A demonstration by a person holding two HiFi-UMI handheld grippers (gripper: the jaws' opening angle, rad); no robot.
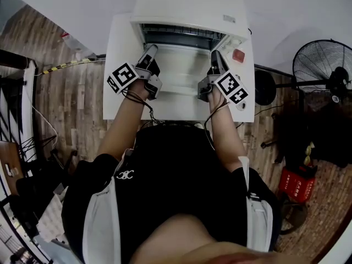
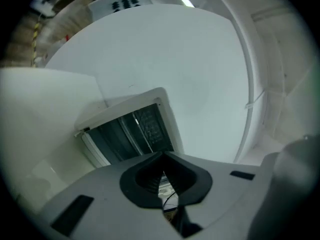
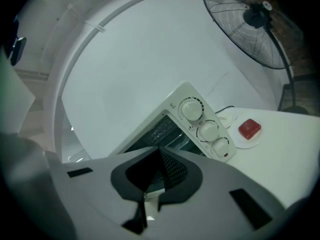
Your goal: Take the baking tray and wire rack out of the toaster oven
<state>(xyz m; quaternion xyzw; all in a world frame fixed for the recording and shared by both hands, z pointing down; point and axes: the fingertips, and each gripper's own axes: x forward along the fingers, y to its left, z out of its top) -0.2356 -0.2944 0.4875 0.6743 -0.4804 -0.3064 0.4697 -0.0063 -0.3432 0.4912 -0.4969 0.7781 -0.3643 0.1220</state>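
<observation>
Both bare forearms reach straight forward, parallel. The left gripper (image 1: 149, 50) and right gripper (image 1: 215, 56) sit either side of a pale flat panel (image 1: 179, 70) in front of the toaster oven (image 1: 190, 7). Can't tell if the panel is the door or the baking tray. Checkered marker cubes (image 1: 122, 77) face up.

Left gripper view: dark ribbed pads (image 2: 150, 176) closed together, nothing seen between them. Right gripper view: same, pads (image 3: 172, 171) meeting at the tip.

Oven is a white boxy metal shell on a white counter (image 1: 121, 65), with three round knobs (image 3: 191, 109). The wire rack (image 2: 150, 126), a dark thin grid, sits inside the opening. A red block (image 3: 249, 128) lies on a small white dish beside the oven.
</observation>
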